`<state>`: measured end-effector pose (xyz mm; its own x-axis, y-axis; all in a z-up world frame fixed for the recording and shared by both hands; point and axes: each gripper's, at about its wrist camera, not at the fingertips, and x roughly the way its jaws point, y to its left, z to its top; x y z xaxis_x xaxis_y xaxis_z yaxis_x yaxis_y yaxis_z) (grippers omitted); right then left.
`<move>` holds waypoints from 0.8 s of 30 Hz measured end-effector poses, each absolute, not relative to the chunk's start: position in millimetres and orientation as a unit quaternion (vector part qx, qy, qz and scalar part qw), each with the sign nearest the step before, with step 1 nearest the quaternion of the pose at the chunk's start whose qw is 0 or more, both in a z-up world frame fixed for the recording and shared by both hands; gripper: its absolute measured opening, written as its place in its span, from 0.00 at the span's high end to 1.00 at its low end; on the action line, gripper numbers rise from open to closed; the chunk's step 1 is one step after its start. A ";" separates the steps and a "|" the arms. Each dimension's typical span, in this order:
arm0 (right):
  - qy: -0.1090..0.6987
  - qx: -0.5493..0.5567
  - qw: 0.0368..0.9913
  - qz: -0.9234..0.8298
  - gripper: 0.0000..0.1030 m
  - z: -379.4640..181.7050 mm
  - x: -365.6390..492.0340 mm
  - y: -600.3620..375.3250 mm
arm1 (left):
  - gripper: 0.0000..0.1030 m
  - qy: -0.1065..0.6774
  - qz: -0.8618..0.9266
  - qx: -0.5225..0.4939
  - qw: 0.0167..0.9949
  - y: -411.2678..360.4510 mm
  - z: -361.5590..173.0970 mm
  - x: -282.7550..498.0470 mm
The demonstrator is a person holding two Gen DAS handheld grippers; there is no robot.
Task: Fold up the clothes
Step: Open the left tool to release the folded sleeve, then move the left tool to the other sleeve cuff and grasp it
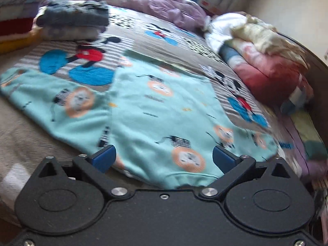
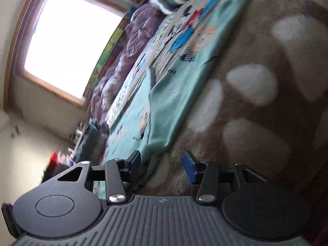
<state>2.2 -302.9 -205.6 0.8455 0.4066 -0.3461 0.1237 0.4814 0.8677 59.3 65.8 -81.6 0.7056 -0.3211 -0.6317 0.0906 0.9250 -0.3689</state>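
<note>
A light teal child's top point(image 1: 160, 110) with orange lion and zebra prints lies spread flat on the bed; one sleeve point(image 1: 53, 100) stretches out to the left. My left gripper point(image 1: 164, 157) is open, its blue pads wide apart just above the garment's near hem, holding nothing. In the right wrist view the camera is rolled sideways; the same top point(image 2: 184, 82) runs up the middle, with a folded-over edge. My right gripper point(image 2: 162, 164) is open and empty, beside the garment's near corner over the brown blanket.
A Mickey Mouse sheet point(image 1: 90, 57) covers the bed. Folded dark and grey clothes point(image 1: 73, 20) stack at the back left, a purple quilt point(image 1: 164, 6) at the back, crumpled clothes point(image 1: 262, 51) at right. A brown spotted blanket point(image 2: 266, 102) lies near; a window point(image 2: 67, 41) is beyond.
</note>
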 end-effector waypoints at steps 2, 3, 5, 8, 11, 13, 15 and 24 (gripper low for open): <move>0.256 0.524 0.808 0.084 0.51 -211.3 4.1 -305.4 | 0.02 0.360 -0.110 -0.135 0.916 49.7 -74.9 55.5; 0.251 0.538 0.800 0.083 0.48 -214.8 5.5 -306.3 | 0.02 0.354 -0.110 -0.119 0.921 41.6 -70.2 53.0; 0.244 0.566 0.784 0.083 0.44 -222.1 9.2 -306.9 | 0.02 0.343 -0.113 -0.097 0.927 28.3 -59.8 50.3; 0.234 0.595 0.764 0.080 0.38 -229.2 13.1 -306.5 | 0.02 0.329 -0.118 -0.084 0.933 13.0 -43.4 48.3; 0.236 0.629 0.737 0.077 0.36 -235.3 15.0 -297.8 | 0.02 0.317 -0.132 -0.090 0.935 0.6 -27.8 47.9; 0.247 0.637 0.726 0.079 0.36 -238.5 17.0 -286.0 | 0.02 0.310 -0.146 -0.088 0.936 -9.6 -18.1 47.7; 0.248 0.632 0.731 0.070 0.36 -236.3 19.9 -278.8 | 0.02 0.303 -0.155 -0.083 0.937 -20.6 -10.4 48.5; 0.259 0.503 0.823 0.055 0.59 -215.0 31.3 -247.9 | 0.03 0.285 -0.224 -0.003 0.932 -103.1 3.7 80.4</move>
